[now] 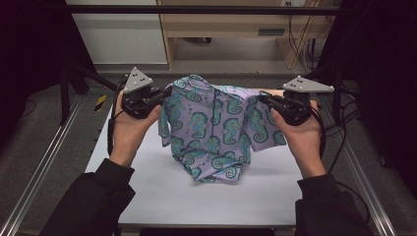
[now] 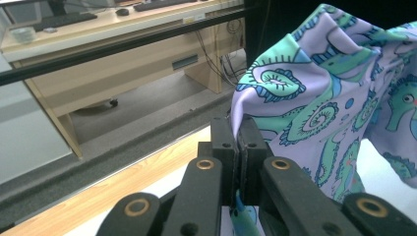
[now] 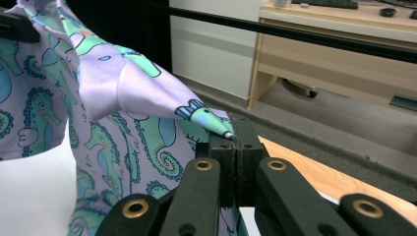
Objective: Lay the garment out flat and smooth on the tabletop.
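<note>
Garment (image 1: 211, 125): a lilac shirt printed with teal seahorses, hanging between my two tongs above the white surface (image 1: 147, 187). Its long axis runs side to side, from one pinched corner to the other; the body sags down from that line, and the lowest folds bunch on the surface near its middle. Which end is collar and which is hem I cannot tell from the folds.

Left tongs (image 1: 164, 93): jaws closed tight on a fold of the fabric at the garment's left upper edge. In the left gripper view (image 2: 237, 147) the cloth comes out from between the jaws and spreads away up and to the right.

Right tongs (image 1: 265, 98): jaws likewise clamped, on a thin point of cloth at the right upper edge. In the right gripper view (image 3: 235, 142) that tip is squeezed between the jaws and the cloth fans out to the left.

Edges and room: the surface has bare white area in front of the bunched hem and on both sides of it. A wooden strip (image 2: 98, 191) borders its far edge. Metal rails (image 1: 44, 162) run along the left and right sides, outside my forearms. A black bar (image 1: 196, 9) crosses above the far side.
</note>
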Demonstrator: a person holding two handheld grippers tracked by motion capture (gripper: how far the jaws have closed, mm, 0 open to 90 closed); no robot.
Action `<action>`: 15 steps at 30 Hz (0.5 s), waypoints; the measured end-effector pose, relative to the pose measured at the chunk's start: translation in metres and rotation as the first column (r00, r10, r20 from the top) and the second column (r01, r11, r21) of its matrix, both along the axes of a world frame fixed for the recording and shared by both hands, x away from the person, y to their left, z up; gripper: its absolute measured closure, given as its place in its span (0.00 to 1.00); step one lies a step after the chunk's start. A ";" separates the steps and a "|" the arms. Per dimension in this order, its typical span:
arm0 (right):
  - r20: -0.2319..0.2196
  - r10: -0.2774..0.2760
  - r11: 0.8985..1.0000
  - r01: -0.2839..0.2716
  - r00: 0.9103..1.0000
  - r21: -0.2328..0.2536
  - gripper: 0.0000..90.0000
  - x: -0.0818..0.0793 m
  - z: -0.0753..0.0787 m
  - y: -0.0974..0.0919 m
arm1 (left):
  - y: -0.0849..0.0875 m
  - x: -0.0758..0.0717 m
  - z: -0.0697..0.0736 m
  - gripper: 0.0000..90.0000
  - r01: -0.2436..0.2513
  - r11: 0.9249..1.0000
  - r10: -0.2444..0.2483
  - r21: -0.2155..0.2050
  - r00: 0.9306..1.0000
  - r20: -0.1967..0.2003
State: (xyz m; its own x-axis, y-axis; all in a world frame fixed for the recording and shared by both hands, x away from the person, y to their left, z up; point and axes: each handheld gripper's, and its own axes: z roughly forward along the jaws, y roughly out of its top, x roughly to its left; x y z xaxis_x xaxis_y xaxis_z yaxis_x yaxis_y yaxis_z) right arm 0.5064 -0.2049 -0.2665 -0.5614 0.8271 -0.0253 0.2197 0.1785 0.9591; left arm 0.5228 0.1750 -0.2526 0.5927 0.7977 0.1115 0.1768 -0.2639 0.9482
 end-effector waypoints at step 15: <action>-0.001 -0.123 0.989 0.122 0.992 0.084 1.00 0.036 -0.029 0.008 | -0.012 0.028 -0.031 0.99 -0.104 0.992 0.106 -0.066 0.994 0.027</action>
